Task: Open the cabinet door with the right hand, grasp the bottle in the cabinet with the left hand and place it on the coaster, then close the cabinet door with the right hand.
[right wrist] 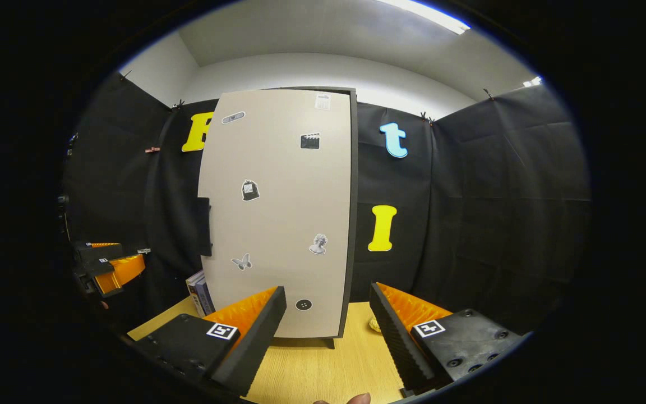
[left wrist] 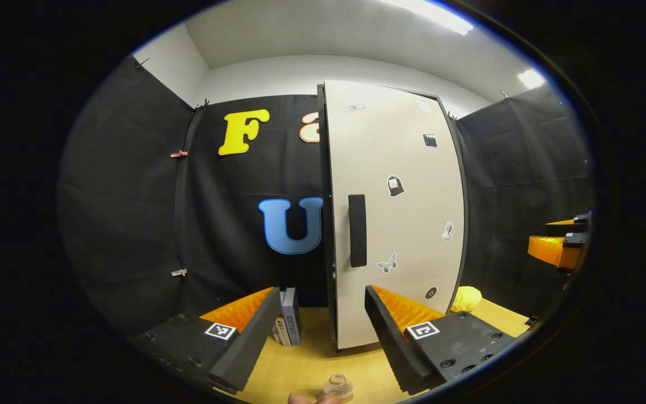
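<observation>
Before the shut cabinet door (left wrist: 396,213), both tools, left (left wrist: 321,331) and right (right wrist: 327,331), hover level, spread wide, empty.

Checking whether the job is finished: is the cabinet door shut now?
Shut: the cabinet door lies flush with its dark frame, no gap showing. The bottle stands on the table.

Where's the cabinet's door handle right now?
In the left gripper view, the dark vertical handle sits on the cabinet door, near its left edge at mid-height.
</observation>
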